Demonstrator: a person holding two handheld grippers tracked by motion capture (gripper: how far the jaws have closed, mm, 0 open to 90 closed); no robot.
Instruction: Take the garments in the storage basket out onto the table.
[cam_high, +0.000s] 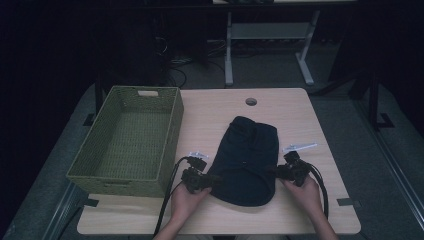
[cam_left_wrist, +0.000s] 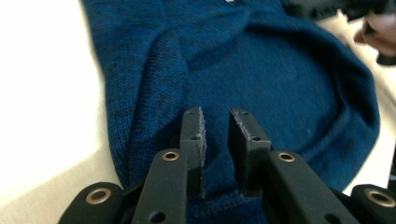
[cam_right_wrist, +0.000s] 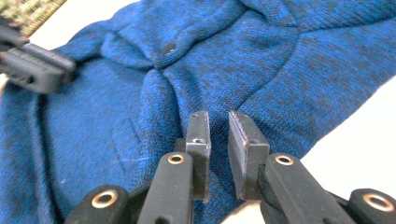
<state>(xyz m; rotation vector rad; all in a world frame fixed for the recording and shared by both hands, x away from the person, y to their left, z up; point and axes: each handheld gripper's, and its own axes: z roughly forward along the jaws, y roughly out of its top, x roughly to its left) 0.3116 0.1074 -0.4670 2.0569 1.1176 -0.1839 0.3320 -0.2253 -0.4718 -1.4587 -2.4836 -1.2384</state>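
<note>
A dark blue knitted garment (cam_high: 247, 160) lay folded near the middle of a pale wooden table (cam_high: 330, 210), just beside a green woven basket (cam_high: 95, 165) that stood empty at the left. The left gripper (cam_high: 212, 178) was held at the garment's left edge and the right gripper (cam_high: 274, 171) at its right edge. In each gripper view the jaws were seen slightly parted over the cloth, with nothing clearly pinched between them. The folding seemed largely done; the garment had not yet been placed in the basket.
</note>
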